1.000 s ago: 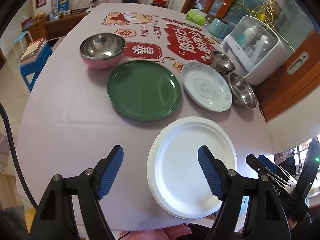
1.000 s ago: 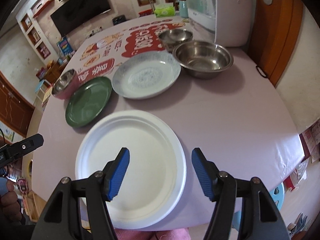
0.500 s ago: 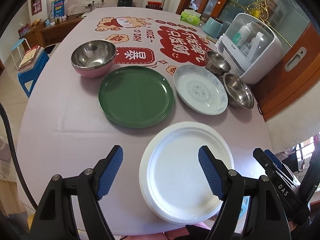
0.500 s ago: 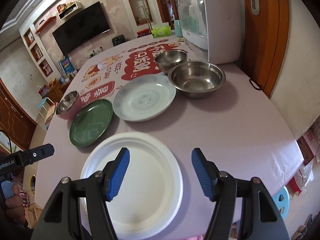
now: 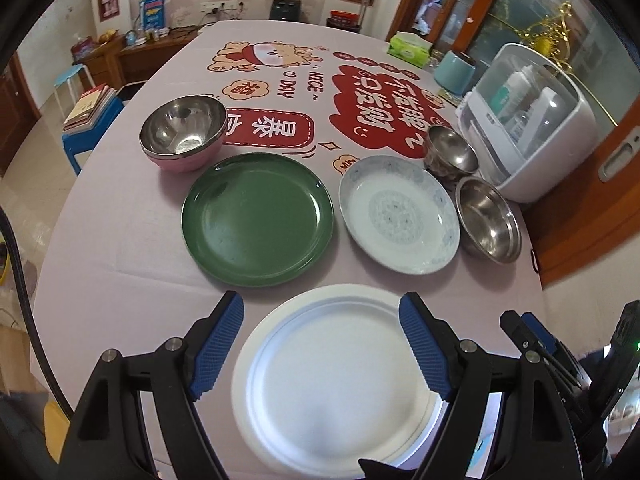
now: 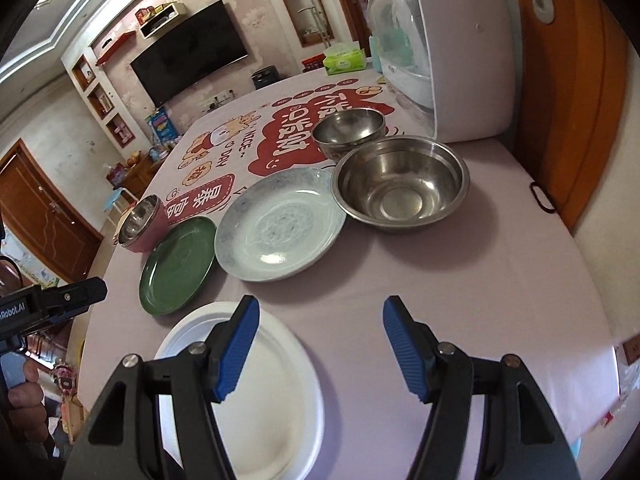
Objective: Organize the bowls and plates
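A white plate (image 5: 332,380) lies at the table's near edge, also in the right wrist view (image 6: 264,396). Behind it lie a green plate (image 5: 256,220) and a blue-patterned white plate (image 5: 398,214). A pink steel-lined bowl (image 5: 182,134) stands at the left. Two steel bowls stand at the right, a larger (image 5: 488,220) and a smaller (image 5: 450,152). My left gripper (image 5: 320,344) is open and empty above the white plate. My right gripper (image 6: 318,346) is open and empty, above the cloth just right of the white plate.
A white dish cabinet (image 5: 528,128) stands on the table's right side by a wooden door (image 6: 572,92). A tissue box (image 5: 410,48) and a blue jar (image 5: 456,74) stand at the far end. A blue stool with books (image 5: 90,118) stands left of the table.
Both grippers have drawn back and lifted, so the dishes look farther off. The right gripper has shifted right, off the white plate's middle. No dish has moved.
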`<move>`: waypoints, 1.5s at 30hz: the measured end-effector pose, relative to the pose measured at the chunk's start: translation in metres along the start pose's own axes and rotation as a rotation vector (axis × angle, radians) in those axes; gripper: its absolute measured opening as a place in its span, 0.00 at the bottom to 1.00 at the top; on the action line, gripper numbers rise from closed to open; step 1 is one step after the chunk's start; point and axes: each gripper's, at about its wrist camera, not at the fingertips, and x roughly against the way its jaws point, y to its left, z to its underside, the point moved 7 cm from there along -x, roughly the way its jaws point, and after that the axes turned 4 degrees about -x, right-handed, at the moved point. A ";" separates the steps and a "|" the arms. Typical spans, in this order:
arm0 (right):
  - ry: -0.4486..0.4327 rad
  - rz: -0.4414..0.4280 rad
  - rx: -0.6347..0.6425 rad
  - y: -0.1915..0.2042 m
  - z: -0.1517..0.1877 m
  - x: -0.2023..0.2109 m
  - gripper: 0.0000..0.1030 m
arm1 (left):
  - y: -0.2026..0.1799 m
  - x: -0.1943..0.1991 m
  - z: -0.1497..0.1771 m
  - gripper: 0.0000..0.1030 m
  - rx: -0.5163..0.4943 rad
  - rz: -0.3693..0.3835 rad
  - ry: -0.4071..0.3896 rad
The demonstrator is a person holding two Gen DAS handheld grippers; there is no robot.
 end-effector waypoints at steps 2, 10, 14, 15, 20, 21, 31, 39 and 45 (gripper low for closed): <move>0.010 -0.022 0.010 -0.006 -0.004 -0.007 0.63 | -0.004 -0.006 -0.004 0.77 0.014 -0.015 0.003; 0.056 -0.108 0.019 -0.018 -0.022 -0.039 0.63 | -0.025 -0.042 -0.015 0.77 0.102 -0.063 0.037; 0.079 -0.129 0.020 -0.023 -0.028 -0.055 0.63 | -0.032 -0.063 -0.019 0.77 0.135 -0.078 0.053; 0.083 -0.134 0.016 -0.024 -0.029 -0.058 0.63 | -0.033 -0.067 -0.020 0.77 0.142 -0.080 0.055; 0.118 -0.162 -0.009 -0.027 -0.031 -0.078 0.63 | -0.034 -0.094 -0.023 0.77 0.209 -0.081 0.081; 0.128 -0.167 -0.010 -0.027 -0.031 -0.083 0.63 | -0.034 -0.099 -0.024 0.77 0.219 -0.084 0.090; 0.191 -0.173 -0.059 -0.030 -0.029 -0.119 0.63 | -0.033 -0.142 -0.030 0.77 0.272 -0.107 0.162; 0.168 -0.183 -0.031 -0.019 -0.033 -0.131 0.63 | -0.032 -0.159 -0.033 0.75 0.273 -0.112 0.164; 0.146 -0.179 0.001 -0.010 -0.037 -0.139 0.58 | -0.029 -0.163 -0.039 0.67 0.269 -0.116 0.149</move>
